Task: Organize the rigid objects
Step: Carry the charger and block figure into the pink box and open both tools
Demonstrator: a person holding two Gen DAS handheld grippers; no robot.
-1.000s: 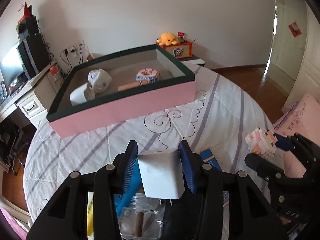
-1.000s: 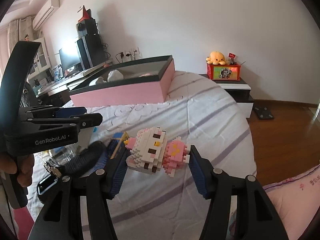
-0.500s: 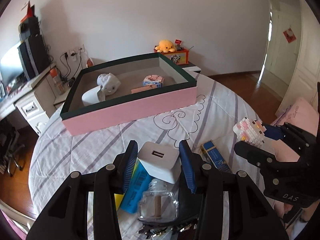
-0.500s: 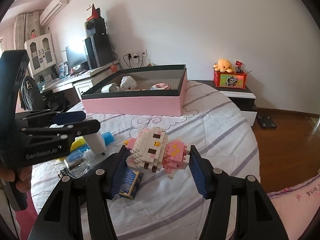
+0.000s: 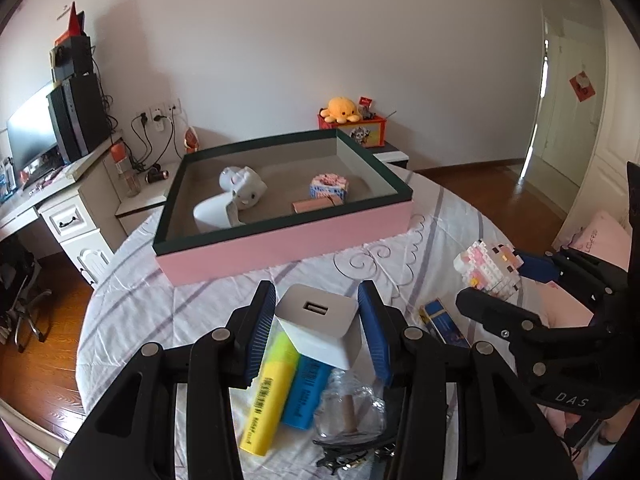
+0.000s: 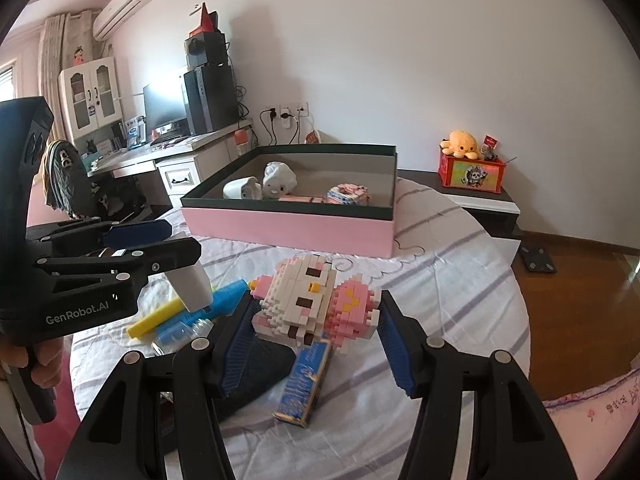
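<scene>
A: Where does the box [image 5: 280, 240] lie from the two loads?

B: Straight ahead of the left gripper [image 5: 316, 328] and a little above its fingertips in the left view, with its long pink wall facing us. The left fingers [image 5: 262, 334] are clenched on the white charger [image 5: 318, 330], USB port up. The right gripper [image 6: 316, 316] has its fingers clamped on the brick figure [image 6: 316, 300], and from there the box sits ahead and to the left, so I judge the left hand the nearer one.

A: Both items are off the bed?

B: Yes, held above the striped bedsheet [image 6: 440, 280], clear of the yellow highlighter [image 5: 268, 404], the blue highlighter [image 5: 306, 392] and the blue packet [image 6: 306, 384].

A: What does each view add?

B: The left view looks down into the box: free floor near the front wall, with a white figure [image 5: 242, 186] and a small brick piece [image 5: 330, 188] further back. The right view shows the charger from the side hanging below the left fingers, and the hand [image 6: 28, 364] on that gripper's handle.
</scene>
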